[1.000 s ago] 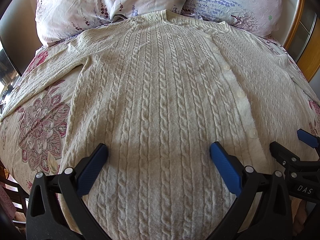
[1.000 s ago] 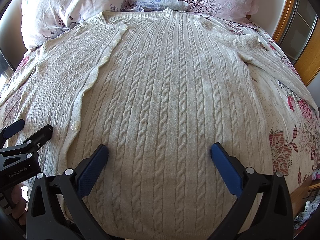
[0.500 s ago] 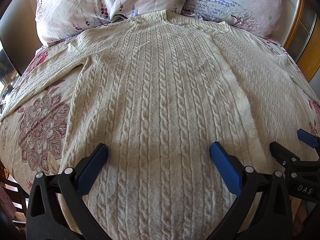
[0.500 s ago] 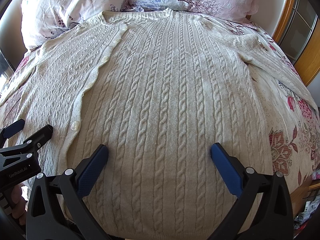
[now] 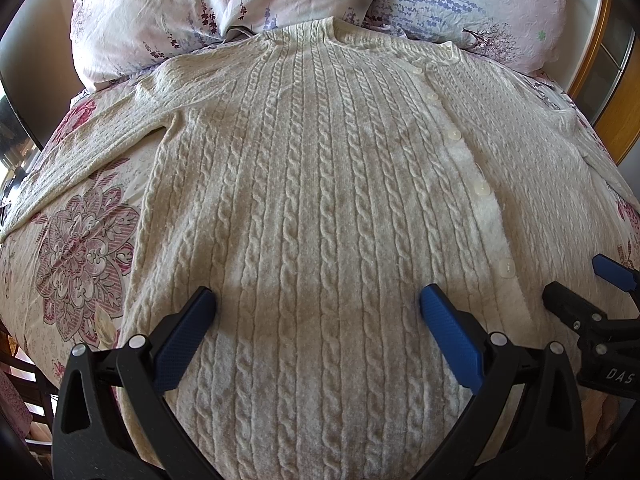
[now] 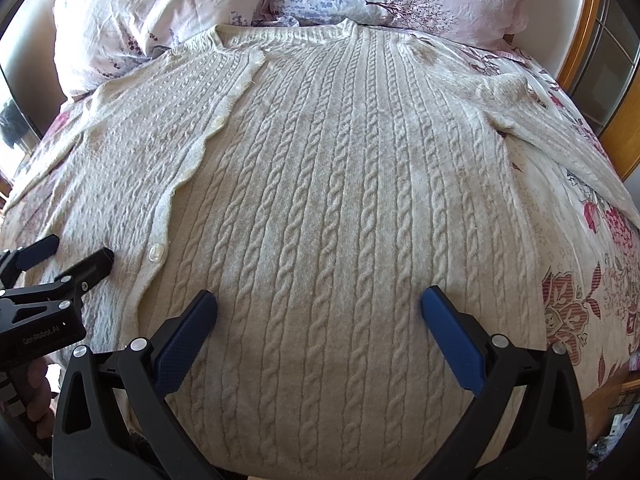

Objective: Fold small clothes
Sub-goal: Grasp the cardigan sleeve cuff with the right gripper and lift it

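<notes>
Cream cable-knit button-front cardigan [image 5: 320, 200] spread flat, front up, on flower-printed bedsheet [image 5: 76, 248], collar against two pale floral pillows [image 5: 224, 8] at the far end, hem nearest the tongs. Long axis: hem to collar, straight ahead of both tools. Left to right: cardigan's left sleeve [image 5: 92, 140] angled out over the sheet toward the bed's left edge; left gripper [image 5: 316, 312] spread wide, holding nothing, blue pads hovering just above the hem over the left panel; column of pale round buttons [image 5: 482, 190] running up the placket between the two tools; right gripper [image 6: 318, 312] equally wide, empty, above the hem over the right panel; right sleeve [image 6: 560, 148] trailing toward the wooden bed frame [image 6: 624, 120]. Each tool visible at the other's frame edge, side by side, near each other. Left gripper nearer the left sleeve and side seam, right gripper nearer the right ones; hem equally close to both. Judgement: folding not yet begun, next grab either hem corners or a sleeve, each side to its own tool. Versus one second and half a second ago: no visible change, same pose, same spread, cloth undisturbed.
</notes>
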The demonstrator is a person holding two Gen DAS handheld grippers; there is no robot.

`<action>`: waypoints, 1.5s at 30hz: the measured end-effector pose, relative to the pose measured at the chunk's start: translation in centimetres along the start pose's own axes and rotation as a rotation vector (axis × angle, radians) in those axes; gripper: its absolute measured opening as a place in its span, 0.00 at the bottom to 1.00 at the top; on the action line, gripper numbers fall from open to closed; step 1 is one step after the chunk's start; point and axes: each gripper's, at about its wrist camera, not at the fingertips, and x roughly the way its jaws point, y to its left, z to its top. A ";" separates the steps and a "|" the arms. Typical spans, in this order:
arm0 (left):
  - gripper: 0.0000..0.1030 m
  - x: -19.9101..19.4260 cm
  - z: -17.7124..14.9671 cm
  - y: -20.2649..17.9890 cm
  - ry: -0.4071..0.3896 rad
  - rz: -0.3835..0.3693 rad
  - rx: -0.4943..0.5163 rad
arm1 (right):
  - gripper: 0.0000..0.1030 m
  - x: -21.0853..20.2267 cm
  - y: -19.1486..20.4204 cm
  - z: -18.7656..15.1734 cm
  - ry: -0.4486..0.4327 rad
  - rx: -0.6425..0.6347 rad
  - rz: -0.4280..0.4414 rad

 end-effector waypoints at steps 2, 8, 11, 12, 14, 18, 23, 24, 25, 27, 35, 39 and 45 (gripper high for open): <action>0.98 -0.1 -0.1 0.1 0.000 0.000 0.000 | 0.99 -0.7 -2.0 0.9 -0.042 0.083 0.036; 0.98 0.1 0.2 0.2 -0.002 -0.004 0.004 | 0.89 -2.8 -14.1 3.6 -0.168 0.460 0.087; 0.98 0.2 0.2 0.3 -0.002 -0.002 -0.003 | 0.83 -3.6 -20.2 3.7 -0.226 0.661 0.108; 0.98 0.1 0.2 0.3 -0.004 -0.005 -0.008 | 0.80 -3.7 -22.1 3.6 -0.244 0.727 0.118; 0.98 0.0 0.3 0.8 -0.014 -0.030 -0.031 | 0.75 -3.8 -25.4 3.3 -0.274 0.849 0.138; 0.98 -0.7 0.6 2.4 -0.072 -0.144 -0.126 | 0.67 -2.8 -30.8 2.2 -0.300 1.084 0.187; 0.98 -1.4 0.7 3.8 -0.139 -0.201 -0.226 | 0.51 -1.2 -34.0 0.8 -0.336 1.251 0.251; 0.98 -1.4 0.8 3.8 -0.143 -0.195 -0.229 | 0.46 -1.0 -34.3 0.8 -0.339 1.260 0.249; 0.98 -1.5 0.9 3.9 -0.146 -0.189 -0.231 | 0.44 -0.7 -34.5 0.7 -0.341 1.267 0.245; 0.98 -1.8 1.2 4.0 -0.158 -0.187 -0.235 | 0.34 -0.5 -34.7 0.8 -0.349 1.272 0.238; 0.98 -2.0 1.9 5.2 -0.191 -0.220 -0.291 | 0.08 -1.0 -34.0 2.3 -0.397 1.179 0.194; 0.98 -2.1 2.0 5.9 -0.210 -0.224 -0.331 | 0.08 -3.3 -32.0 5.6 -0.468 1.028 0.172; 0.98 -1.7 2.4 6.0 -0.203 -0.244 -0.338 | 0.08 -6.4 -26.4 11.0 -0.550 0.769 0.257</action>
